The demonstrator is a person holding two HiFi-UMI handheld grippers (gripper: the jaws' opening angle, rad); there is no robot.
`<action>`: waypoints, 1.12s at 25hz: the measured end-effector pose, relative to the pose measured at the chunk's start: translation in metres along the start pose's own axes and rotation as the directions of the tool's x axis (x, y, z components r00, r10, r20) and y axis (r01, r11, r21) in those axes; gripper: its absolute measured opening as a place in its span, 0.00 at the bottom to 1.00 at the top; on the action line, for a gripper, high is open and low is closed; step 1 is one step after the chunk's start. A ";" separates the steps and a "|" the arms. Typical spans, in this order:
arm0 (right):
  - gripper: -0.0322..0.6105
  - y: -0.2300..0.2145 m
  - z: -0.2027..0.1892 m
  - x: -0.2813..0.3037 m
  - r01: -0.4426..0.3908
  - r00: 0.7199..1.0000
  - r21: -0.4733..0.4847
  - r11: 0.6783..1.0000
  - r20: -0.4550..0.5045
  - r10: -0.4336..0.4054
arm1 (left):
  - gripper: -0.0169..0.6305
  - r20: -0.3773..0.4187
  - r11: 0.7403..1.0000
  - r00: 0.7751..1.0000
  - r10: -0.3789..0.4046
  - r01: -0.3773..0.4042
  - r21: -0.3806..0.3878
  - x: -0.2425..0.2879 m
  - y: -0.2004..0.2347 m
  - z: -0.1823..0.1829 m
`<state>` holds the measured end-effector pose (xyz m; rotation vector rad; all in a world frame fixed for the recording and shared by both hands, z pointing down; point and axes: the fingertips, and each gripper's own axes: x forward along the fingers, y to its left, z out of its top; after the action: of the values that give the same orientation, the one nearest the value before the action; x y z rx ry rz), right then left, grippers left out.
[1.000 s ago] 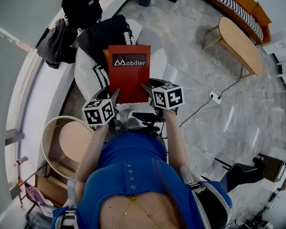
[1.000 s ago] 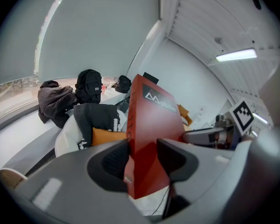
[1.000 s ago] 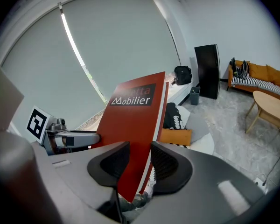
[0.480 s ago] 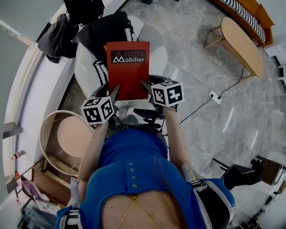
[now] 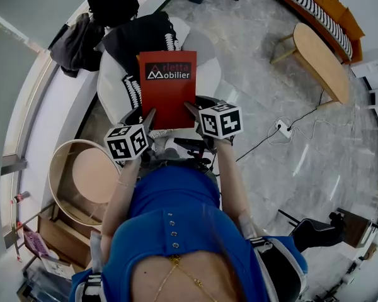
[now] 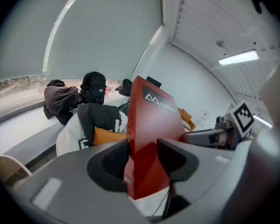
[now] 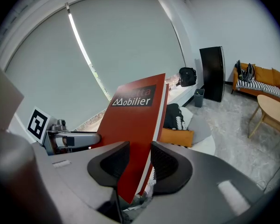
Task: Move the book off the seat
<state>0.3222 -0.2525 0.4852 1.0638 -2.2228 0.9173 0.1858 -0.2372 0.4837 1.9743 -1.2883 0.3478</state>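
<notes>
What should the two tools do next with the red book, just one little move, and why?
Probably swing the book sideways, away from the seat. The left tool and right tool each pinch a lower corner, so it is held up, but it hangs right over the seat and the black clothes. The round wooden table nearby looks like a possible spot to aim for.

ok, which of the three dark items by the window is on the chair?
The black garment with white print, draped over the white chair beyond the red book. The black backpack and grey jacket lie on the window ledge instead.
</notes>
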 end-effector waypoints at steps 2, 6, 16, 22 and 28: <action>0.27 -0.001 0.000 -0.001 0.000 1.000 -0.002 1.000 0.001 0.000 | 0.32 0.001 1.000 1.000 0.001 -0.001 0.001 0.000 -0.001 0.000; 0.27 -0.002 0.004 -0.001 0.003 1.000 -0.012 1.000 0.004 -0.003 | 0.32 0.004 1.000 1.000 0.001 -0.002 0.003 0.001 -0.002 0.002; 0.27 -0.001 0.005 -0.003 -0.011 1.000 -0.035 0.999 -0.005 0.011 | 0.32 0.009 1.000 1.000 0.016 -0.016 -0.010 -0.002 -0.005 0.000; 0.27 -0.002 0.003 -0.004 -0.037 0.999 -0.059 0.998 -0.033 0.036 | 0.32 0.013 0.999 0.999 0.038 -0.038 -0.024 -0.004 -0.008 -0.005; 0.27 0.013 0.004 0.010 -0.092 0.994 -0.110 0.990 -0.066 0.085 | 0.32 0.041 0.994 0.996 0.084 -0.081 -0.067 -0.016 0.007 -0.012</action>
<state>0.3058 -0.2543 0.4844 0.8808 -2.2576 0.8386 0.1745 -0.2196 0.4853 1.8870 -1.3950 0.2996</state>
